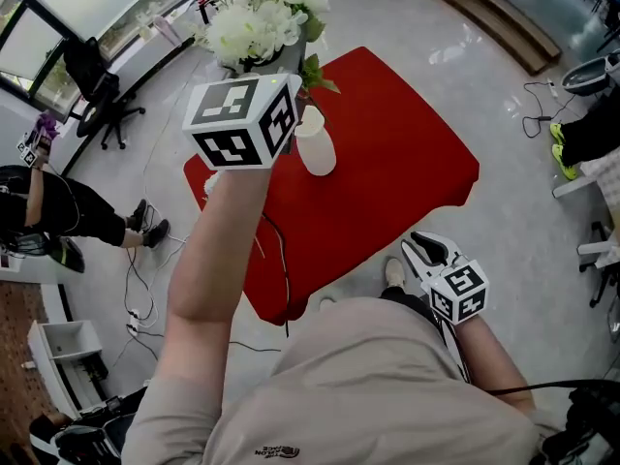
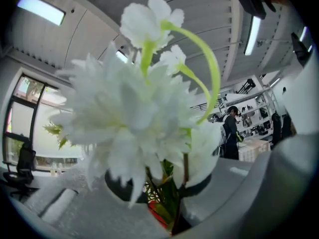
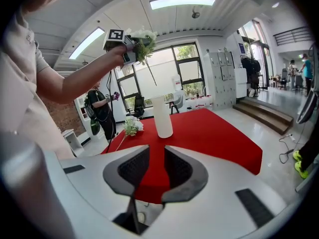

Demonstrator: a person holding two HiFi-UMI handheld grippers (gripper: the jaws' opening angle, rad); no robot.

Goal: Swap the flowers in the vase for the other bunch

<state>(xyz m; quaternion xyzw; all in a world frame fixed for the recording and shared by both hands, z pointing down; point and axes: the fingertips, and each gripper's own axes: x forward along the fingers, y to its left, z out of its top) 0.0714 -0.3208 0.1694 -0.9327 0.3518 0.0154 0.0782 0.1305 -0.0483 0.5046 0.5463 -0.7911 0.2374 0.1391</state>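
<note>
Left: the left gripper [image 2: 162, 210], jaws nearly closed on the stems, holds the white bunch [image 2: 129, 113] high, stem ends just above the vase [image 1: 316, 143], apparently to free its mouth for the other bunch [image 3: 131, 126], which lies near it on the red table [image 1: 407, 163]. Right: the right gripper [image 3: 155, 171] waits at the table's near edge, jaws slightly parted and empty.

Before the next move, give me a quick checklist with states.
1. Left gripper clamped on the white bunch stems: ok.
2. Stem ends clear above the vase mouth: ok.
3. Vase upright on the red table: ok.
4. Other bunch lying on the table beside the vase: ok.
5. Right gripper empty, jaws apart: ok.
6. Inside of vase empty: cannot tell.
</note>
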